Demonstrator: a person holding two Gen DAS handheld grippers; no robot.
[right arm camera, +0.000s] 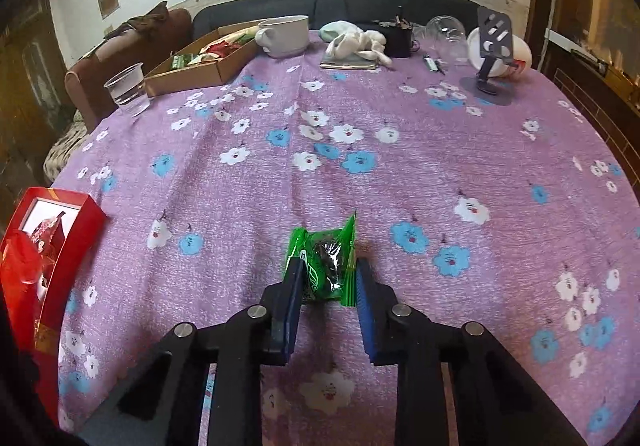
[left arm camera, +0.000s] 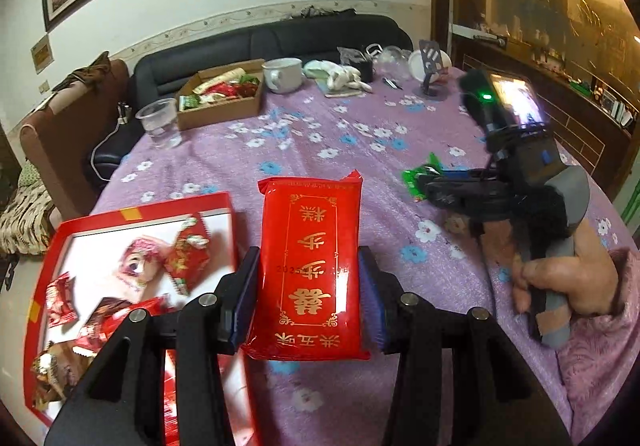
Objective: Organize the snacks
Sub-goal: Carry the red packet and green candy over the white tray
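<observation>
At the left edge of the flowered tablecloth sits a red box with wrapped snacks inside. Just right of it, the left gripper is clamped on a red packet held above the cloth. Further right, the right gripper pinches a green snack low over the table.
</observation>
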